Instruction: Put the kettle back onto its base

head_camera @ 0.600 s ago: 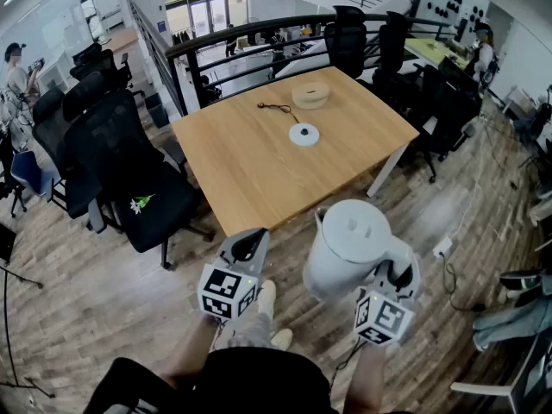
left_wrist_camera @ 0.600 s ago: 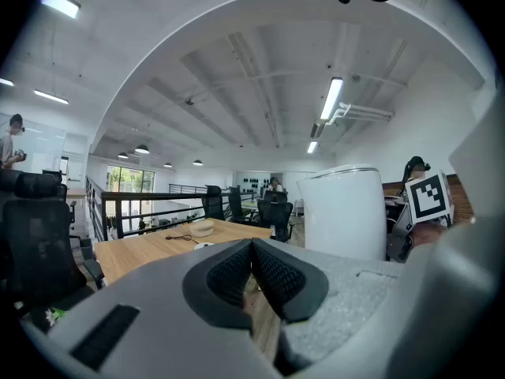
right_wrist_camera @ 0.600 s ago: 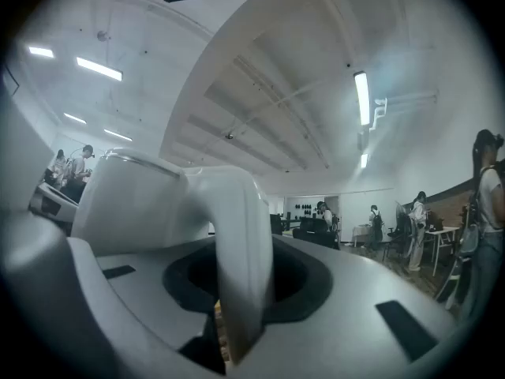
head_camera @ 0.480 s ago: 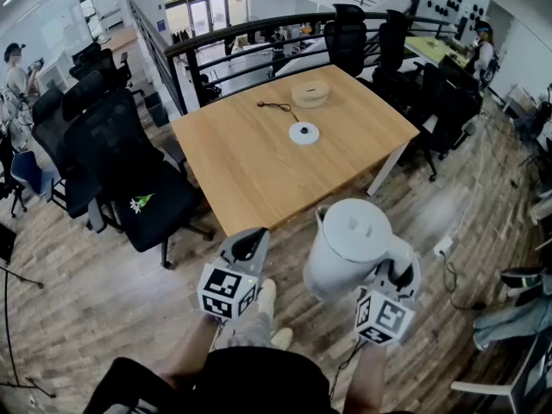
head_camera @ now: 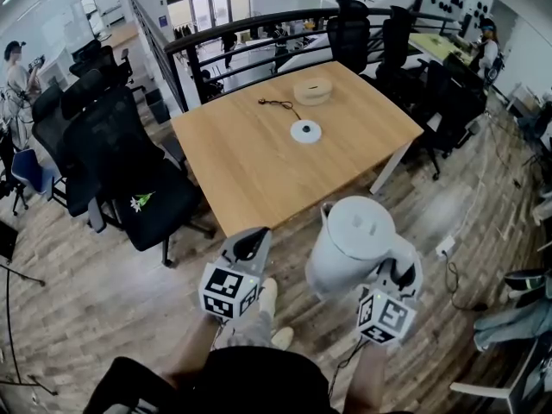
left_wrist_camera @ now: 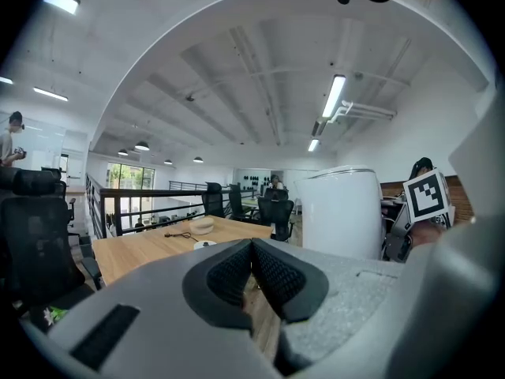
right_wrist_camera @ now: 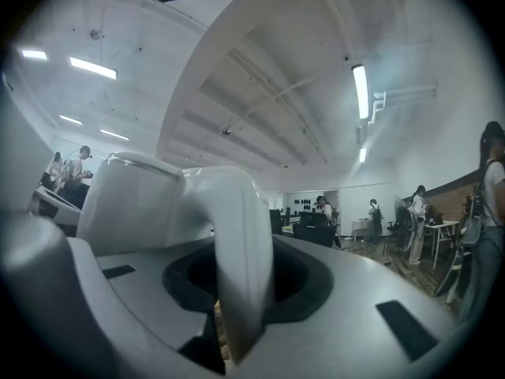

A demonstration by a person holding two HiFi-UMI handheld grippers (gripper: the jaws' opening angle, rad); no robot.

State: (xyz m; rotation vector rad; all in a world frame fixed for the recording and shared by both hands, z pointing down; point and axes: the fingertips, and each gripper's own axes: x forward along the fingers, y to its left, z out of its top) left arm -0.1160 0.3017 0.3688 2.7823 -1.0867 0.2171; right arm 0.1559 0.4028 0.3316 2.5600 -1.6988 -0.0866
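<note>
Right gripper (head_camera: 397, 276) level, jaws clamped on the handle (right_wrist_camera: 241, 267) of the white kettle (head_camera: 349, 244), left gripper (head_camera: 248, 247) beside it tipped slightly down, jaws pressed together, empty.

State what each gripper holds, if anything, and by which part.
The right gripper holds the white kettle by its handle, jaws closed around it. The left gripper holds nothing; its jaws are together.

Open-plan office on a mezzanine, wooden table (head_camera: 259, 171) at twelve o'clock, black swivel chairs (head_camera: 121, 145) at nine and one o'clock, black railing (head_camera: 226, 29) beyond, wood-plank floor (head_camera: 78, 291), ceiling strip lights (left_wrist_camera: 334, 95), a person (head_camera: 490, 46) by desks at two o'clock.
</note>
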